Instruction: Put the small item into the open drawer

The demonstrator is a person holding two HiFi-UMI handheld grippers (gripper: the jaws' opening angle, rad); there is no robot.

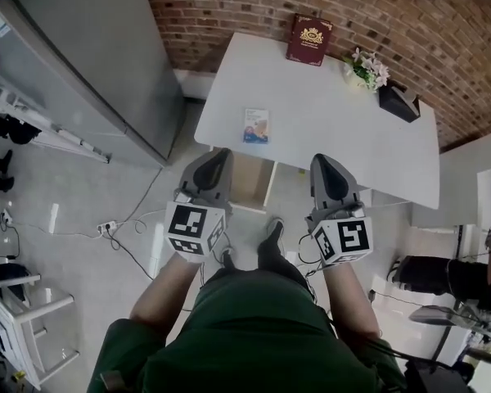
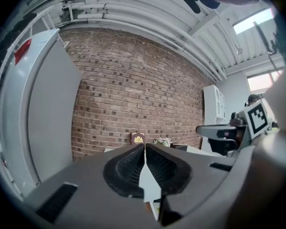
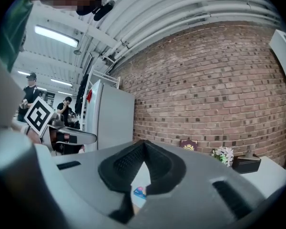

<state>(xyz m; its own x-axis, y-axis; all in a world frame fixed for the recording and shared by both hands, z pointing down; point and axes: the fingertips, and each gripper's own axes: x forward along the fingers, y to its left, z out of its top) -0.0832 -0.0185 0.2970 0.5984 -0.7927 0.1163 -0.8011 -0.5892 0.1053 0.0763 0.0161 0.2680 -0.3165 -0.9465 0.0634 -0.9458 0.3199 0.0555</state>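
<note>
The small item, a flat blue and white packet (image 1: 256,125), lies on the white table (image 1: 335,129) near its front edge. In the right gripper view the packet (image 3: 139,191) shows low down in the gap behind the jaw tips. Below the table's front edge an open drawer (image 1: 247,182) with a bare wooden bottom sticks out. My left gripper (image 1: 222,152) (image 2: 145,146) hovers over the drawer's left side, shut and holding nothing. My right gripper (image 1: 322,159) (image 3: 143,142) hangs at the table edge to the right of the drawer, shut and holding nothing too.
A maroon book (image 1: 309,40), a bunch of flowers (image 1: 367,70) and a black box (image 1: 398,102) stand at the table's far side by the brick wall. A tall grey cabinet (image 1: 90,56) is to the left. Cables and a power strip (image 1: 106,226) lie on the floor.
</note>
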